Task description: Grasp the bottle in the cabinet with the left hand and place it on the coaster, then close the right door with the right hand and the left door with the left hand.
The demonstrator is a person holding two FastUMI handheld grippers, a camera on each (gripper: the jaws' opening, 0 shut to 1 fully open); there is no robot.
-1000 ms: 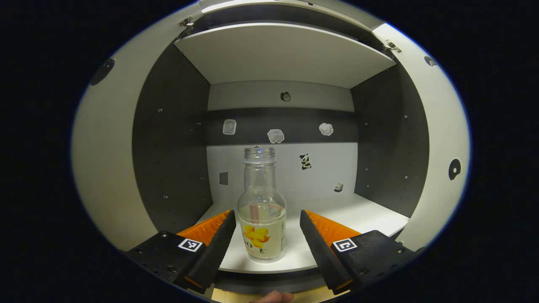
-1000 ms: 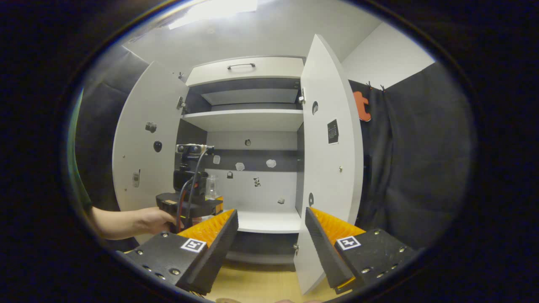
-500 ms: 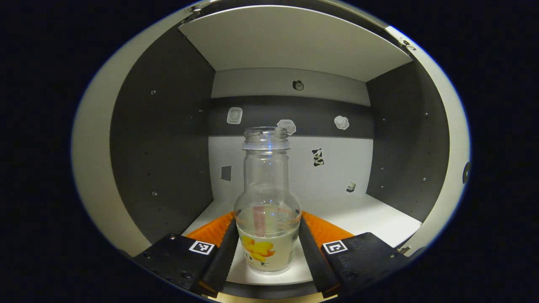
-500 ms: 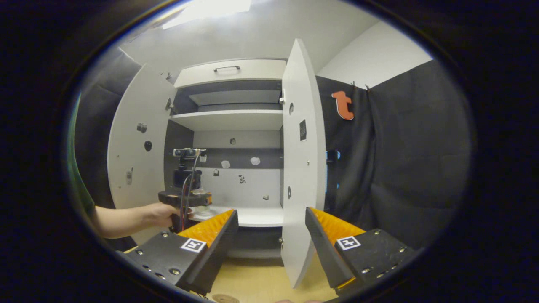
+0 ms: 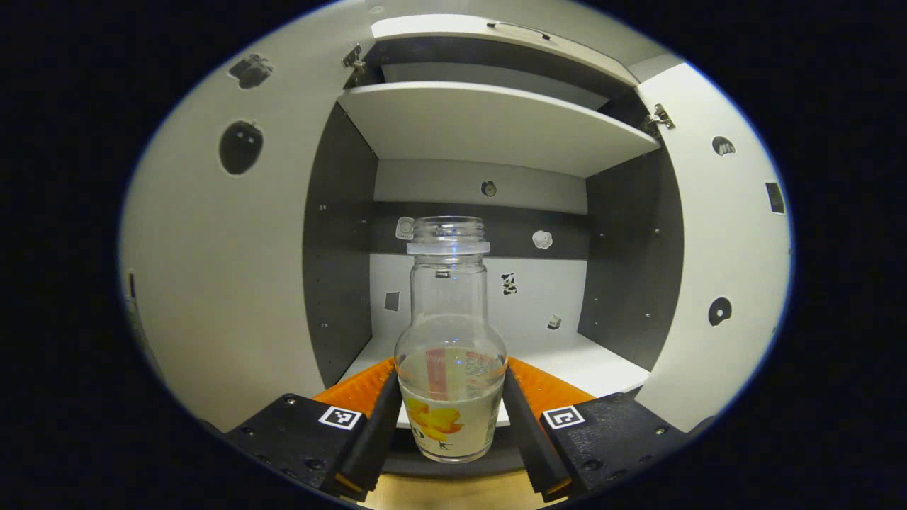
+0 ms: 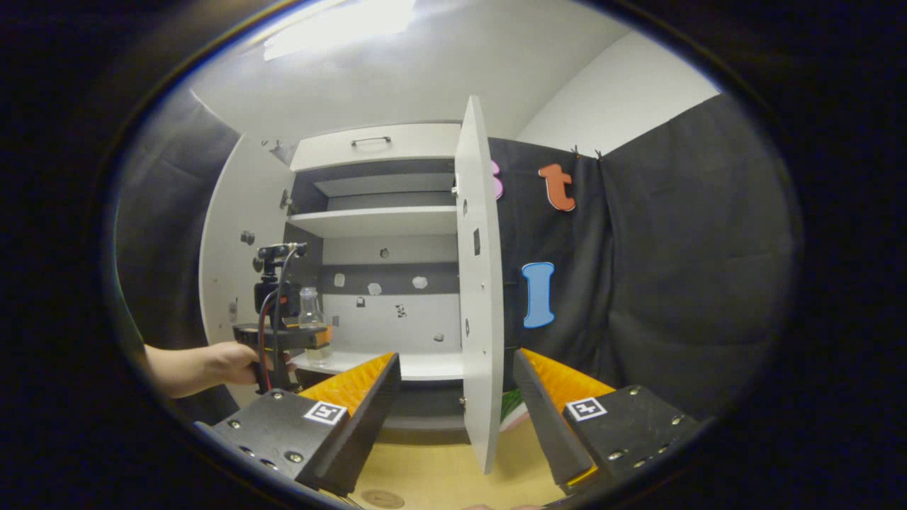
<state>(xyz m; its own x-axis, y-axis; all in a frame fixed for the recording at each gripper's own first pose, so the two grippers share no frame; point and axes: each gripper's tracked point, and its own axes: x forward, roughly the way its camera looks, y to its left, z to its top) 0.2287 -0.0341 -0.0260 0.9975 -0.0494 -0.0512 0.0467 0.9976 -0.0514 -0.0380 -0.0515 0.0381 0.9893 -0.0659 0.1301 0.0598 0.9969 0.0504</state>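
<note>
Your left gripper [image 5: 451, 414] has both fingers [image 5: 375, 432] pressed against the lower body of the bottle [image 5: 451, 354], one on each side, so it is clamped on the glass. The bottle stands upright between them, uncapped, at the front edge of the cabinet's lower shelf [image 5: 595, 365]; whether its base touches the shelf cannot be told. Behind it both doors hang open, the left door [image 5: 234, 269] and the right door [image 5: 723, 248]. Your right gripper [image 6: 453, 397] holds nothing, its jaws wide apart above the wooden table [image 6: 439, 482]. Past it the right door [image 6: 478, 297] stands edge-on. Farther left, your hand [image 6: 230, 363] holds the left gripper [image 6: 283, 336] with the bottle [image 6: 312, 319].
</note>
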